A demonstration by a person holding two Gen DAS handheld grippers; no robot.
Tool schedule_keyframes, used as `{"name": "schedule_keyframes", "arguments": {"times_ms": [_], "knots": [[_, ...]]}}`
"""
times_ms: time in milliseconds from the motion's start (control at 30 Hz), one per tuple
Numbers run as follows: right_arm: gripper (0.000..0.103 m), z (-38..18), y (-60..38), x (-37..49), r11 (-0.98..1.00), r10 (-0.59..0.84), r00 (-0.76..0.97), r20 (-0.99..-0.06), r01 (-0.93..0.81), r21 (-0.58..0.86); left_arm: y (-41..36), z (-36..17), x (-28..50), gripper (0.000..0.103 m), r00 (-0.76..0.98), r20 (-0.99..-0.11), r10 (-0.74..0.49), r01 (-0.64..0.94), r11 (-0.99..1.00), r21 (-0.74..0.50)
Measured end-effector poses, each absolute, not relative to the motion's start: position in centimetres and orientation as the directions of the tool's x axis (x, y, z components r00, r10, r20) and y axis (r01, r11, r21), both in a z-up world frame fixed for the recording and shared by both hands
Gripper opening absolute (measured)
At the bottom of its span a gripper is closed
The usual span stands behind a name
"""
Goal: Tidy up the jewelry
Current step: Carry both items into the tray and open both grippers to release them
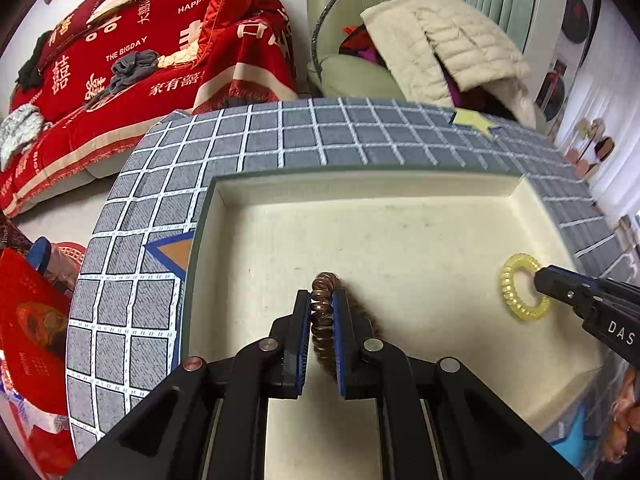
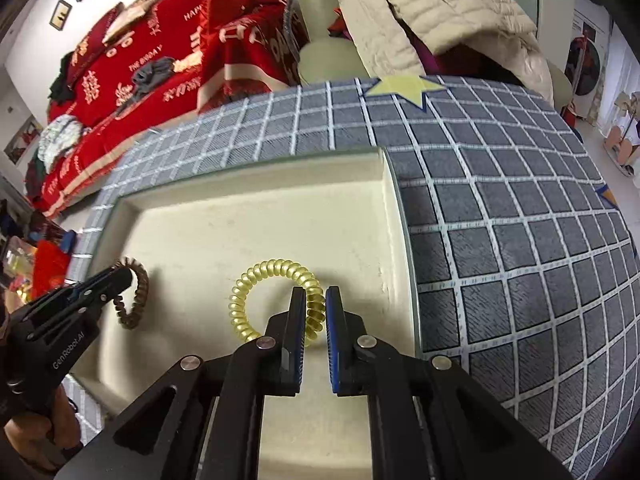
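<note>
Hair ties lie inside a cream tray on a grey checked tablecloth. Near the tray's right edge, the right gripper is clamped on the yellow hair tie. Toward the left, the left gripper is clamped on the brown hair tie.

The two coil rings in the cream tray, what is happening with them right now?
A person works with two handheld tools over a shallow cream tray on a grey checked cloth. The left tool is closed on a brown spiral coil ring. The right tool pinches one side of a translucent yellow spiral coil ring. Both rings are low inside the tray; whether they touch its floor cannot be told.
</note>
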State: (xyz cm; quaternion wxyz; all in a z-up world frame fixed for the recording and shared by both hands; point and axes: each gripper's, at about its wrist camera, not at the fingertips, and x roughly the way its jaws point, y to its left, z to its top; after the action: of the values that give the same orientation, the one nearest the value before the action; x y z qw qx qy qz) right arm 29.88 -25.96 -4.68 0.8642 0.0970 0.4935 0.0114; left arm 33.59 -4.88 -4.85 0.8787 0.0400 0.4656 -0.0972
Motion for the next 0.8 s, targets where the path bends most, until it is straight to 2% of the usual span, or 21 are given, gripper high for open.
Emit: {"name": "schedule_keyframes", "arguments": {"times_ms": [233,300,333,367,800], "knots": [[0.013,-5.8,-25.2,29.7,0.992,0.060,0.508,-0.859,0.069,0.110,-5.6,-5.6,33.4,0.032,0.560,-0.826,-0.068,0.206,0.977,0.060],[0.024,-5.7,-25.0,29.6,0.992,0.066,0.509,-0.858,0.059,0.111,-5.8,-5.6,33.4,0.032,0.558,-0.828,-0.059,0.207,0.976,0.070],[0.041,-5.7,-25.1,29.6,0.991,0.077,0.506,-0.859,0.056,0.122,-5.8,-5.5,33.3,0.032,0.555,-0.829,-0.065,0.209,0.976,0.064],[0.050,-5.6,-25.1,29.4,0.989,0.088,0.506,-0.858,0.057,0.135,-5.8,-5.4,33.2,0.032,0.554,-0.829,-0.073,0.209,0.976,0.054],[0.054,-0.8,-26.1,25.4,0.966,0.168,0.608,-0.776,0.055,0.252,-5.5,-5.3,33.3,0.032,0.533,-0.842,-0.080,0.210,0.977,0.040]]}}
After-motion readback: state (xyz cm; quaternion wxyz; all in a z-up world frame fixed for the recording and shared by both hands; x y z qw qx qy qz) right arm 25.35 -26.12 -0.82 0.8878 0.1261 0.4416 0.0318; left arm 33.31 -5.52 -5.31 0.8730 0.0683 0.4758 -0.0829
